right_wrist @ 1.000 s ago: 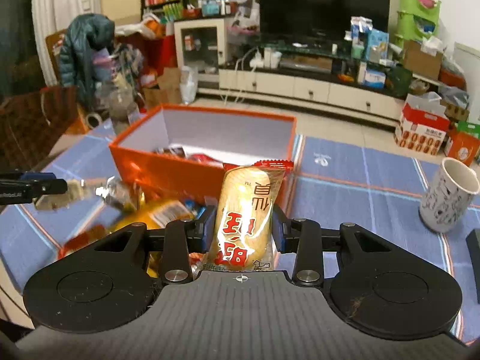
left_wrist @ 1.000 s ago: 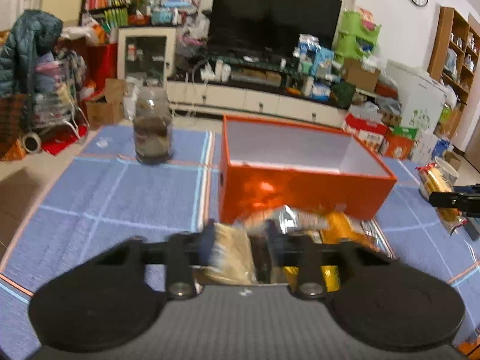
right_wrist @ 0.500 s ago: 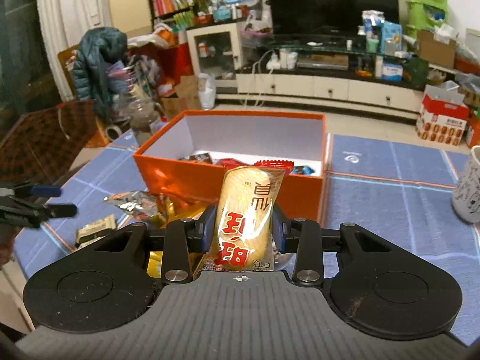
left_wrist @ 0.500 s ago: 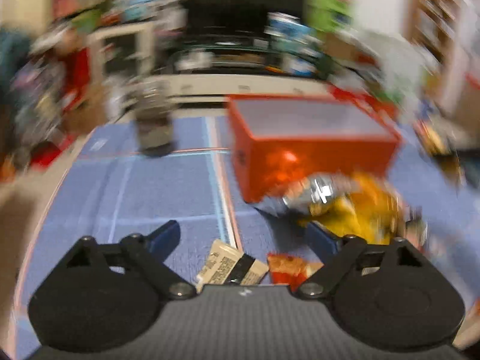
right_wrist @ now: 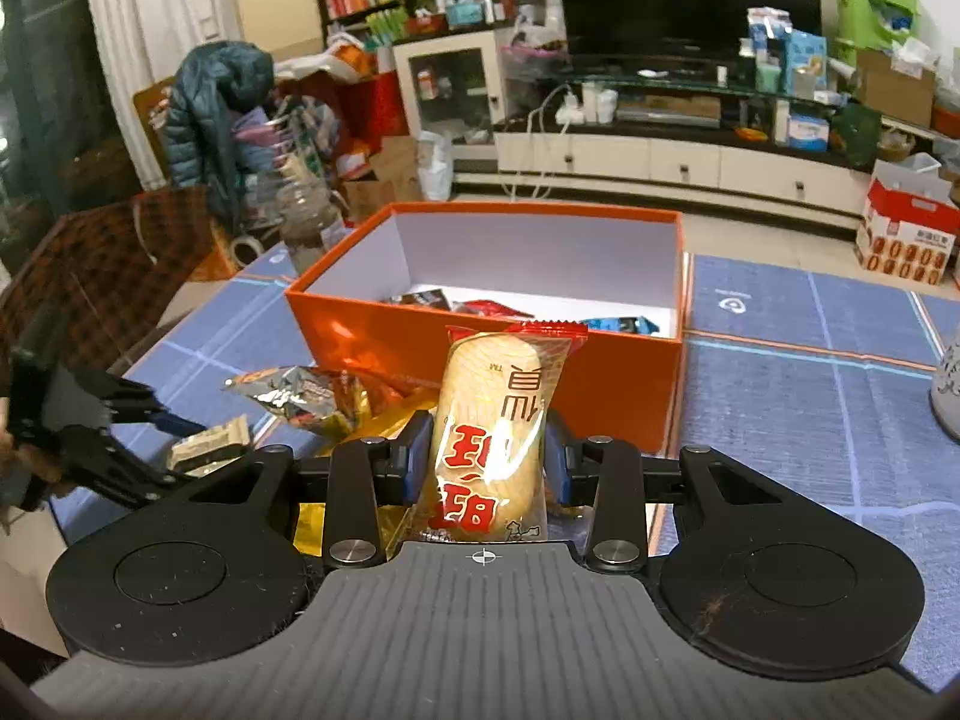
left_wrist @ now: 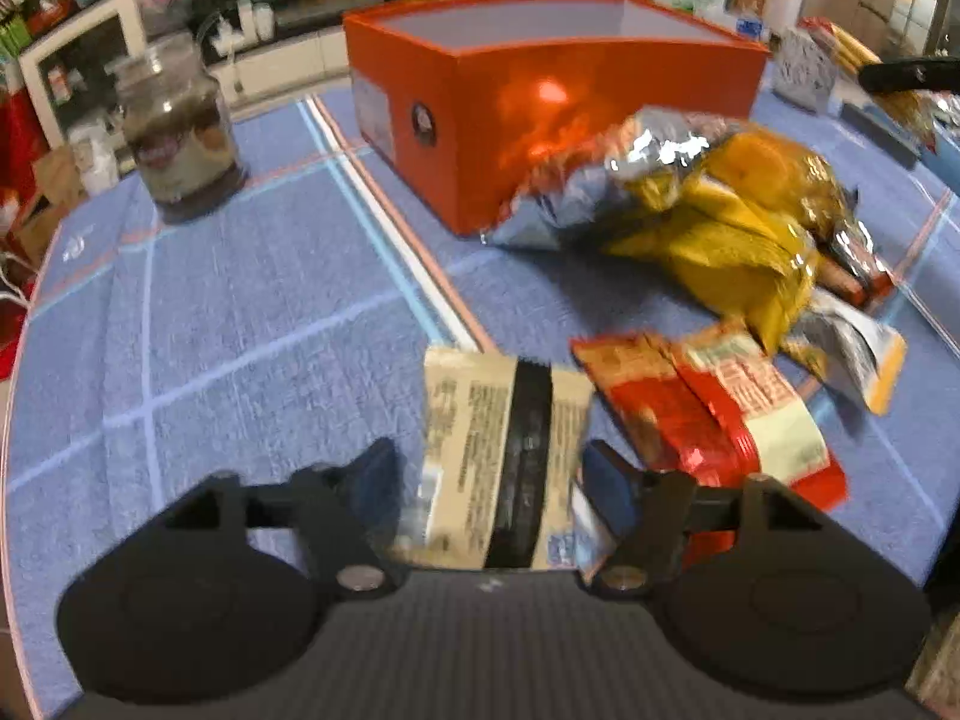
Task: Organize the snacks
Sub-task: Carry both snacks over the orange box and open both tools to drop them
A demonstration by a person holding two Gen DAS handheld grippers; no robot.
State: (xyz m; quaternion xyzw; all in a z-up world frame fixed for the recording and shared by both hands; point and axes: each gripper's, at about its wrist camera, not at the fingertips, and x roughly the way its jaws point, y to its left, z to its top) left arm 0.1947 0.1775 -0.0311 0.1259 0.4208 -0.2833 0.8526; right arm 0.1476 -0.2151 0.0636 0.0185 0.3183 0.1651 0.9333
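In the left wrist view I see the left gripper [left_wrist: 489,480] lowered over a beige packet with a black band [left_wrist: 501,456] lying on the blue bench [left_wrist: 240,300]; its fingers [left_wrist: 375,480] are closing with the packet between them, the left one not yet in contact, while a red packet [left_wrist: 708,414] lies just beside it and a heap of yellow and silver bags [left_wrist: 690,204] rests against the orange box [left_wrist: 558,114], with a glass jar [left_wrist: 180,138] well apart on the left. In the right wrist view I see the right gripper [right_wrist: 486,456] with its fingers clamped on an upright rice cracker packet [right_wrist: 498,438] in front of the orange box, which has several snacks [right_wrist: 480,306] lying inside.
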